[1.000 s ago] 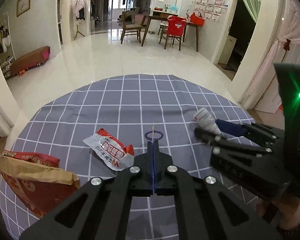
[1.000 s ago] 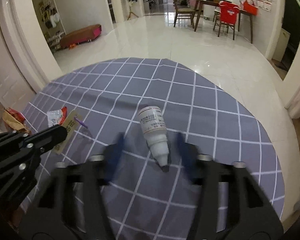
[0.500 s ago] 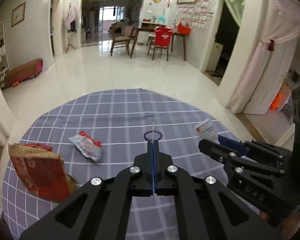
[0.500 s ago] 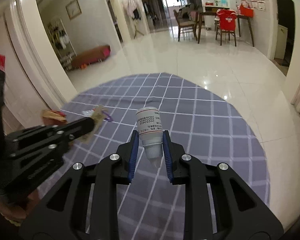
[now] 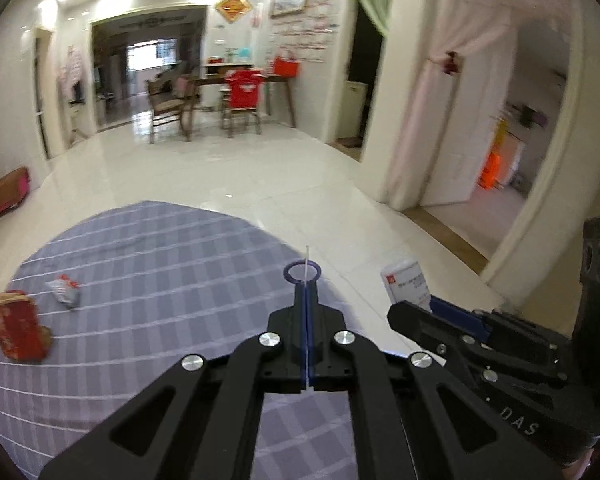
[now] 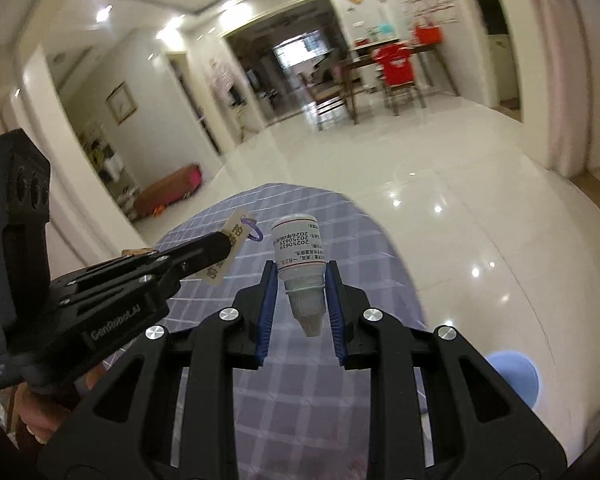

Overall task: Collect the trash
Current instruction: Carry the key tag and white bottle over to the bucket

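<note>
Motion blurs both views, so print on the trash is hard to read. The left gripper [image 5: 307, 300] has its jaws pressed together on a thin beige paper tag with a purple plastic ring [image 6: 236, 240], seen edge-on from its own camera. The right gripper [image 6: 300, 300] pinches one small white plastic bottle [image 6: 298, 256], nozzle pointing back at the camera. Two pieces lie on the round tabletop under a grey checked cloth [image 5: 160, 264]: a crumpled red-and-white wrapper [image 5: 65, 291] and a red-and-brown paper bag [image 5: 18, 326] at the left edge, partly cut off. Open tiled floor [image 5: 228, 176] lies beyond. A light blue round bin [image 6: 514, 380] shows partly behind the right gripper.
</note>
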Demonstrator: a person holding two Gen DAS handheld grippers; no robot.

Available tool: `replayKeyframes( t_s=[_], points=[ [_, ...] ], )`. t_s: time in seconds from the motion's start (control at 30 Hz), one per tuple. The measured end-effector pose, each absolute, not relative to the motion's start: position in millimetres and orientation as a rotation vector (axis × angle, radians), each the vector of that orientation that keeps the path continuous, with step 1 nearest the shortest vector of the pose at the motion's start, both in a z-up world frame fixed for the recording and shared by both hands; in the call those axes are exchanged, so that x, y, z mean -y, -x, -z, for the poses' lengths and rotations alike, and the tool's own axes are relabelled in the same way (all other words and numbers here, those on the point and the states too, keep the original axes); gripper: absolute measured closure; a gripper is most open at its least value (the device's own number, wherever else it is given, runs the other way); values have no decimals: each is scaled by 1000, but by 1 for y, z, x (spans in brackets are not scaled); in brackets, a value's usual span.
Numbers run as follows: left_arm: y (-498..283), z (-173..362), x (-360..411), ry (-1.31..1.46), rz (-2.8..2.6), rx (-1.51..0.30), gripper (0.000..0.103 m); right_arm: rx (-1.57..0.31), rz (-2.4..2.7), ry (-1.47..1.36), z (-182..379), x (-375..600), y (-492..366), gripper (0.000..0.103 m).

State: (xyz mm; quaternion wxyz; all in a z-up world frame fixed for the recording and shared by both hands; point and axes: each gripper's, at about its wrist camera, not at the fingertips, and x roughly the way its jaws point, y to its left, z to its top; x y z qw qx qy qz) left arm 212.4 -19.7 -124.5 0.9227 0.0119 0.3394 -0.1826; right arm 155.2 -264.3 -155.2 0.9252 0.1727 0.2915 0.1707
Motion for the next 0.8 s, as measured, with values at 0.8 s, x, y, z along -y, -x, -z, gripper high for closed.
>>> replayKeyframes(
  t_s=[0.8],
  points=[
    [-198,235,239,-236,589,-903,102,-661,8,-574,251,441,-111,65]
  ],
)
